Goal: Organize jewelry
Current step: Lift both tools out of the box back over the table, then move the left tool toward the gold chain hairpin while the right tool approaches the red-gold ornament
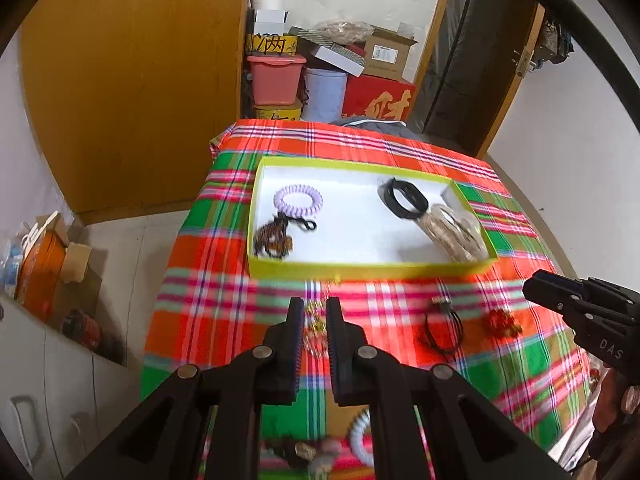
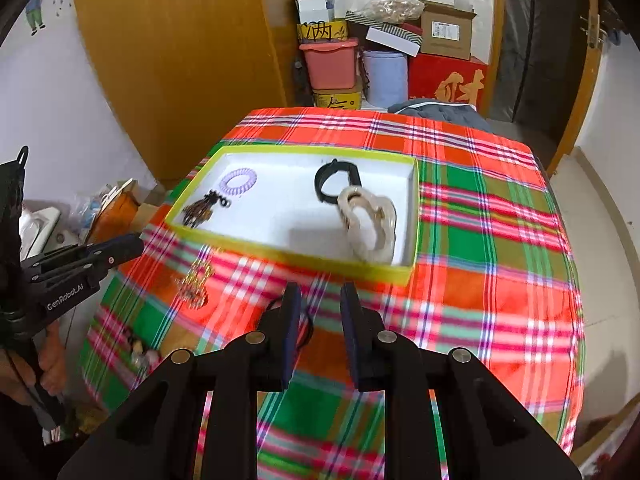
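Note:
A white tray with a yellow-green rim [image 1: 360, 270] [image 2: 280, 258] lies on the plaid cloth. In it are a purple coil tie [image 1: 298, 198] [image 2: 239, 181], a brown beaded piece [image 1: 272, 240] [image 2: 198, 210], a black band [image 1: 402, 198] [image 2: 334, 182] and a beige chunky bracelet [image 1: 454, 232] [image 2: 370, 224]. My left gripper [image 1: 315, 308] is open, with a gold chain [image 1: 316, 326] [image 2: 196, 280] on the cloth between its fingers. My right gripper [image 2: 316, 292] is open and empty above the cloth, over a black cord [image 1: 442, 326] [image 2: 306, 328]. A red bead piece [image 1: 502, 322] lies right of the cord.
A white coil tie [image 1: 358, 436] and small bead items [image 1: 320, 454] [image 2: 140, 352] lie near the cloth's front edge. A wooden wardrobe [image 1: 132, 80] stands at the left. Stacked boxes and bins [image 1: 332, 72] stand behind the table. A doorway [image 1: 476, 60] is at the right.

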A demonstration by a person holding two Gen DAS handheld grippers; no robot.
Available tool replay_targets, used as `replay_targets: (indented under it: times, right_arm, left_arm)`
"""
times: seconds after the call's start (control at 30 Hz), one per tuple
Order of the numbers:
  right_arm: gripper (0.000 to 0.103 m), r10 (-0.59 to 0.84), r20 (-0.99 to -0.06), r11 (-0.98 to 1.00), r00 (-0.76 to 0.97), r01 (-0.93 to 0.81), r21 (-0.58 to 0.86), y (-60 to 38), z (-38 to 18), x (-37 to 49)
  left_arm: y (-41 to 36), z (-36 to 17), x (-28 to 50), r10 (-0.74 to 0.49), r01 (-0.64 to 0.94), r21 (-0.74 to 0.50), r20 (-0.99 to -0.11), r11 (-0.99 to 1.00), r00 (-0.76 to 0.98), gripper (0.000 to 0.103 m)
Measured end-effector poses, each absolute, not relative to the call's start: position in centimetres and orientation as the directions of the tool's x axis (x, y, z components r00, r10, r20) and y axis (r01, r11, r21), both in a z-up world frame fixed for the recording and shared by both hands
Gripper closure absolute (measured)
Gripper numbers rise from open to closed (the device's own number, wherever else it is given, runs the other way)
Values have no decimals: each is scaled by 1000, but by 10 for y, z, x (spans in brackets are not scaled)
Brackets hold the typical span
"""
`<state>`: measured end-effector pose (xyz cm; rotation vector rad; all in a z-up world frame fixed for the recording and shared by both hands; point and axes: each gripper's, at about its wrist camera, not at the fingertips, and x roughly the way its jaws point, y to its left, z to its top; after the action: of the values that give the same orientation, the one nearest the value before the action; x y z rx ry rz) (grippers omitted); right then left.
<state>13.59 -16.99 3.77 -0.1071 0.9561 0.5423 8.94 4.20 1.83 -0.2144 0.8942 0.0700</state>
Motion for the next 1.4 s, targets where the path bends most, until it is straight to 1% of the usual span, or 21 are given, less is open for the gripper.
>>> replay_targets:
  times: [0.3, 0.37, 0.43, 0.83, 0.87, 0.93, 0.97, 1.0, 1.27, 1.3, 1.37, 1.4]
  right_arm:
    - [81, 395, -802, 862, 447, -484, 155, -186, 37, 104]
    - [80, 394, -803, 862, 447, -483, 154, -189, 36, 101]
    - [76, 393, -803, 863, 449, -481, 153, -190, 37, 98]
    - [75, 382, -810, 876, 445, -454, 164, -208, 30, 98]
    - [75, 380, -811, 878, 445, -449, 165, -210, 29, 99]
    - [75, 375, -813, 882, 445, -441, 166, -213, 27, 100]
    - [75, 373, -814, 884, 445, -437, 166, -215, 27, 101]
    - [75, 370, -816, 886, 444, -432, 166, -217, 26, 102]
    - [75, 358, -831, 894, 425, -414, 173, -223, 13, 110]
    - [74, 357, -834, 894, 421, -414, 174, -222, 11, 111]
    - [67, 356, -837, 893, 414, -414, 175, -222, 7, 113]
    - [61, 356, -840, 893, 410, -413, 177, -222, 5, 114]
  left_arm:
    - [31, 17, 59, -43, -142, -163, -788, 976, 614, 93]
    - [30, 17, 55, -44, -146, -167, -790, 975, 612, 93]
    - [30, 17, 53, -46, -147, -170, -791, 974, 611, 93]
    - [26, 10, 48, -76, -134, -193, -798, 972, 597, 92]
    - [26, 9, 48, -79, -135, -196, -799, 971, 596, 91]
    - [27, 7, 48, -85, -136, -204, -799, 969, 595, 85]
    - [27, 7, 48, -88, -136, -208, -799, 969, 596, 81]
    - [28, 7, 47, -91, -136, -212, -797, 968, 597, 79]
    - [42, 3, 48, -74, -169, -214, -801, 962, 595, 78]
    - [46, 3, 48, -68, -177, -213, -801, 961, 595, 78]
    - [52, 2, 49, -59, -192, -213, -802, 958, 594, 78]
    - [56, 2, 49, -54, -200, -212, -803, 957, 594, 78]
